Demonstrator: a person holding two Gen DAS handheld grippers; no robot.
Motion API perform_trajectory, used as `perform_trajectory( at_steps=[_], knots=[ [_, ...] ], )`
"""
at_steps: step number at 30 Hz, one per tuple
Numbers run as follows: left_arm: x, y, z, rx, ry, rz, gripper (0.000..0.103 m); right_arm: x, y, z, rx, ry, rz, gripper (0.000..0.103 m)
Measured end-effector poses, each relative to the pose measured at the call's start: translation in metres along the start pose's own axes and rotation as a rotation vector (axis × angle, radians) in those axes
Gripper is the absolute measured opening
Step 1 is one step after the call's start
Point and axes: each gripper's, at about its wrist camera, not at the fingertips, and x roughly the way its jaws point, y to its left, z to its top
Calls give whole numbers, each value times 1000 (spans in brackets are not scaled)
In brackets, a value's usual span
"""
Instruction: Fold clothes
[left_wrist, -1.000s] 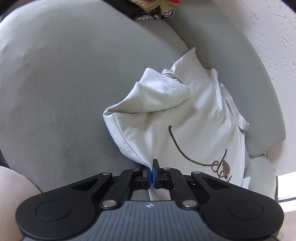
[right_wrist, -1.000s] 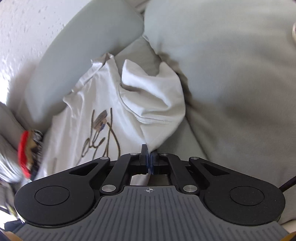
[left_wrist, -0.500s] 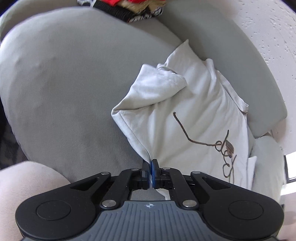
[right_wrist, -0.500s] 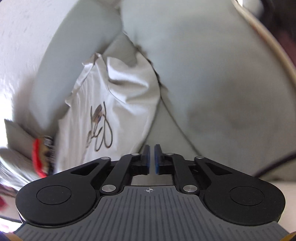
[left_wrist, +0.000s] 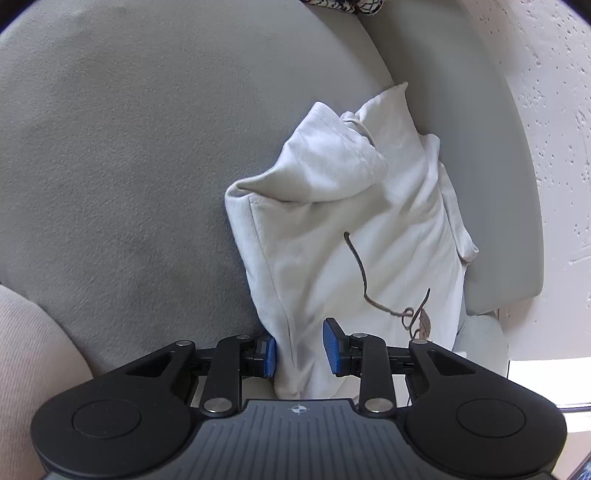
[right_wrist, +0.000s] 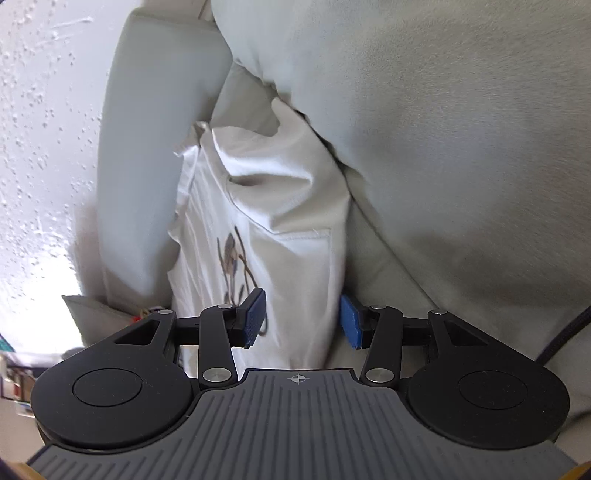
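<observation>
**White shirt lying on grey sofa, both tongs spread apart**

A white cotton shirt with a thin dark line drawing (left_wrist: 354, 236) is lying crumpled on a grey fabric sofa seat cushion (left_wrist: 122, 166), its far end reaching up against the grey back cushion (left_wrist: 480, 155). One sleeve is lying folded over the shirt's body near that far end.

The left tongs (left_wrist: 299, 348) are standing apart, their blue pads either side of the shirt's near hem; the fabric is passing between the pads, touching the left one, while the other pad is sitting clear of it above the cloth.

The right tongs (right_wrist: 302, 318) are also standing apart, straddling the shirt (right_wrist: 280, 221) at its near edge, and the blurred view is not showing whether the pads are touching it. A large grey cushion (right_wrist: 461, 129) is bulging just beside the shirt, on its right. A white textured wall (right_wrist: 40, 147) is rising behind the sofa, beyond the shirt's left side.
</observation>
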Motion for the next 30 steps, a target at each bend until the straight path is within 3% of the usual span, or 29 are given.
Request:
perform_trajectory(
  at_steps=[5, 10, 14, 17, 18, 21, 23, 30],
  knots=[
    [6, 1, 5, -30, -5, -18, 30, 5, -8, 6, -13, -9, 103, 46],
    [4, 1, 6, -21, 5, -18, 30, 17, -3, 4, -102, 27, 82, 12],
    [5, -2, 6, 6, 5, -7, 30, 27, 4, 2, -149, -1, 46, 8],
    [7, -5, 6, 30, 5, 15, 26, 31, 13, -1, -195, -35, -29, 0],
    [8, -7, 6, 42, 4, 42, 9, 30, 24, -5, -262, -58, -80, 0],
    [4, -14, 3, 101, -24, 74, 7, 28, 74, -34, -659, -146, -305, 1],
    [-4, -26, -1, 188, -68, 109, 5, 25, 92, -50, -809, -192, -391, 1],
    [-32, -53, -16, 359, -139, 129, 4, -1, 111, -63, -913, -281, -492, 1]
  ],
)
